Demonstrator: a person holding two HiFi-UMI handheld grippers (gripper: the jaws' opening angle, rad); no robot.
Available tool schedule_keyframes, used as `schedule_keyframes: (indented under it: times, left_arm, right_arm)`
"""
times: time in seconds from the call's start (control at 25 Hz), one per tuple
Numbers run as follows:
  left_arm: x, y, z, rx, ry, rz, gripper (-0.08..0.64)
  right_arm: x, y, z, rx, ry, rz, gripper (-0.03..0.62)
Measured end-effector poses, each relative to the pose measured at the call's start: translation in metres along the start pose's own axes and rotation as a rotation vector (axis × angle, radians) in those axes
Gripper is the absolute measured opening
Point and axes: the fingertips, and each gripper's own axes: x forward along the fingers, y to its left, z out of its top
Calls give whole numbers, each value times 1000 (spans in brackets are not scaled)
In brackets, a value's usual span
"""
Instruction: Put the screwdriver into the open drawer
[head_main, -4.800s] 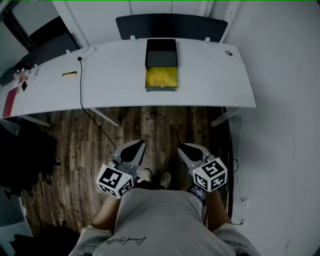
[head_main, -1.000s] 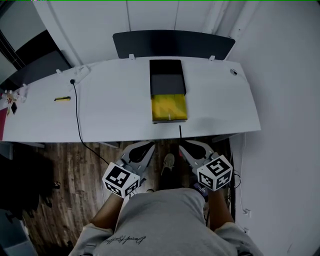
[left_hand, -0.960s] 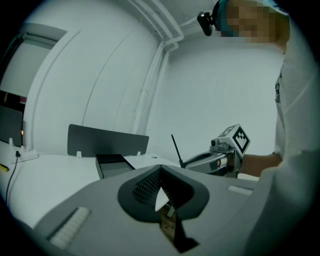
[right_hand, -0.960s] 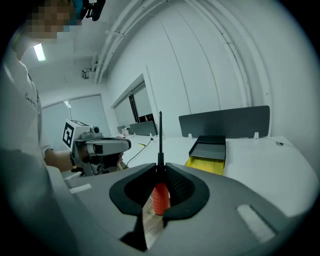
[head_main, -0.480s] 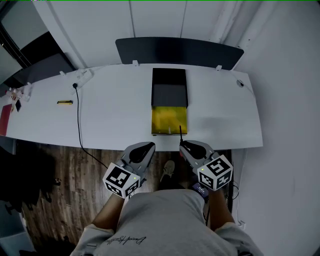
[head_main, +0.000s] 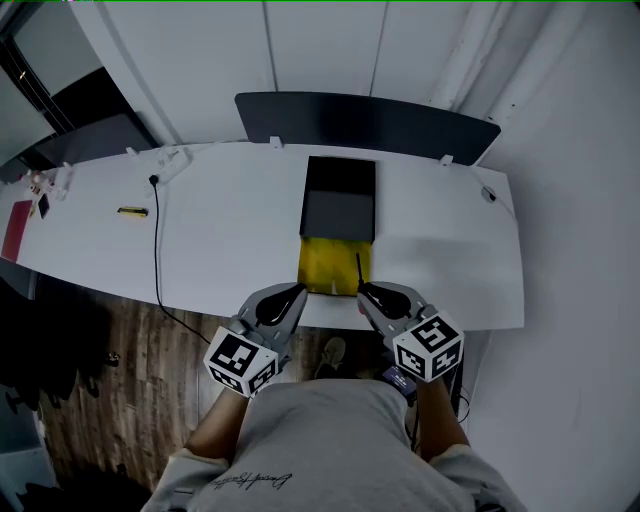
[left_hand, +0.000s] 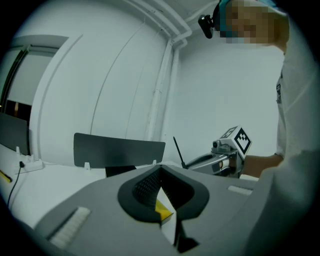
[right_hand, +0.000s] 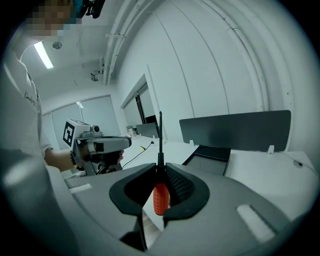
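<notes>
A black drawer unit (head_main: 340, 200) stands mid-desk with its yellow drawer (head_main: 334, 264) pulled out toward me. My right gripper (head_main: 366, 292) hovers at the desk's front edge, just right of the drawer, shut on the screwdriver. In the right gripper view, the red handle (right_hand: 161, 199) sits between the jaws of my right gripper (right_hand: 159, 167). The thin black shaft (right_hand: 160, 135) points up, and it shows as a dark line (head_main: 358, 268) beside the drawer. My left gripper (head_main: 287, 297) sits left of the drawer front. In the left gripper view, my left gripper (left_hand: 161, 169) is shut and holds nothing.
A white desk (head_main: 230, 240) carries a black cable (head_main: 155, 235), a small yellow item (head_main: 132, 211) and a white power strip (head_main: 172, 157) at the left. A dark partition panel (head_main: 370, 120) lines the back edge. Wooden floor (head_main: 120, 370) lies below; a white wall stands at the right.
The desk has come nearer. Both grippers have moved from over the floor to the desk's front edge beside the yellow drawer. The screwdriver stays held in the right gripper.
</notes>
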Motion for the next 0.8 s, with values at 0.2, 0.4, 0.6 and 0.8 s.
schedule_keyframes:
  times: [0.2, 0.4, 0.6, 0.8]
  left_arm:
    - [19, 6, 2, -2, 2, 26, 0]
    - [29, 11, 5, -4, 6, 47, 0]
    - [32, 11, 3, -4, 30, 47, 0]
    - [34, 16, 2, -6, 43, 38, 0]
  right_arm:
    - [3, -22, 6, -7, 4, 16, 74]
    - [8, -34, 10, -14, 11, 31, 74]
    - [6, -37, 11, -1, 9, 33, 74]
    - [5, -36, 12, 3, 14, 24, 74]
